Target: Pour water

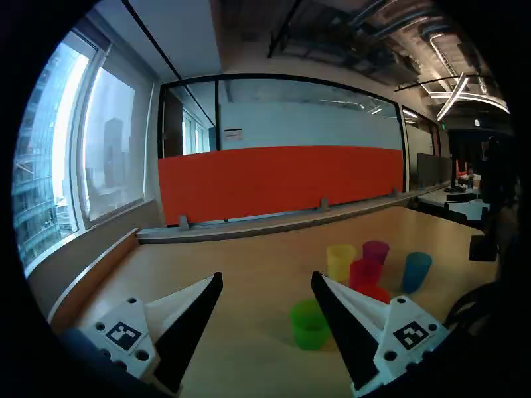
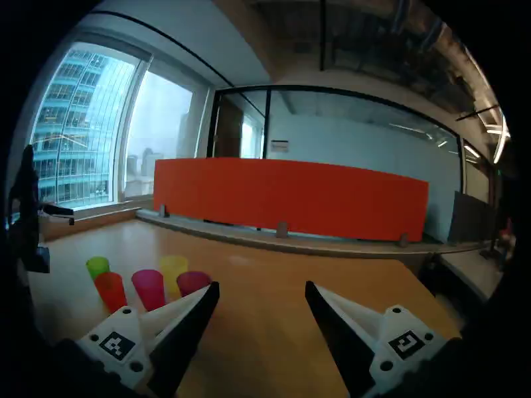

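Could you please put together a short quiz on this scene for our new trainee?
1. True or false: the right tool is open and holds nothing.
2. In the left gripper view, which cup stands nearest the left tool? A. blue B. green C. yellow
3. Fill in the gap: the long panel behind the table is ____ in colour.
Key: 1 true. 2 B, the green cup. 3 orange.
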The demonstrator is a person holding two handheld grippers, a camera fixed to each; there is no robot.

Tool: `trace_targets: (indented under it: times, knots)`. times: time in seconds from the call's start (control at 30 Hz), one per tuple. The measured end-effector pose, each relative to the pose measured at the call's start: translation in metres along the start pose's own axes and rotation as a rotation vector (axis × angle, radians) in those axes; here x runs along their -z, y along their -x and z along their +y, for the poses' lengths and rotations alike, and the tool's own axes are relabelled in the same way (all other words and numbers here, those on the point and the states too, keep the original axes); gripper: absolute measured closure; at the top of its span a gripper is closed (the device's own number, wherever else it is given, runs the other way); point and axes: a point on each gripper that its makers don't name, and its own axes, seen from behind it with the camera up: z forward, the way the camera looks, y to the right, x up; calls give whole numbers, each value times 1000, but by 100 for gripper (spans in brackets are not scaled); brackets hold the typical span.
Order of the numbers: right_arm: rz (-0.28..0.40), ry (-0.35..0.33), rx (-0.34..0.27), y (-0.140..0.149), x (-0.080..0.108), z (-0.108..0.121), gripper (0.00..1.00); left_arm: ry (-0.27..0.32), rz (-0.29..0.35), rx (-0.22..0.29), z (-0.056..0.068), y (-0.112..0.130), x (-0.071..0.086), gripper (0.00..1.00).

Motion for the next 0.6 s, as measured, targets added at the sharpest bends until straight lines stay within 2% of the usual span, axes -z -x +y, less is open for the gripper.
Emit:
trace_targets:
  times: [0.27, 0.47, 0.6]
  knots:
    - [100, 99, -65, -19, 5, 23, 0, -54, 93, 16, -1, -29, 7, 1]
    - [165, 174, -79, -30, 10, 37, 0, -88, 138, 2, 3, -44, 8, 1]
    - [182, 204, -74, -31, 14, 39, 0, -103, 166, 3, 6, -50, 7, 1]
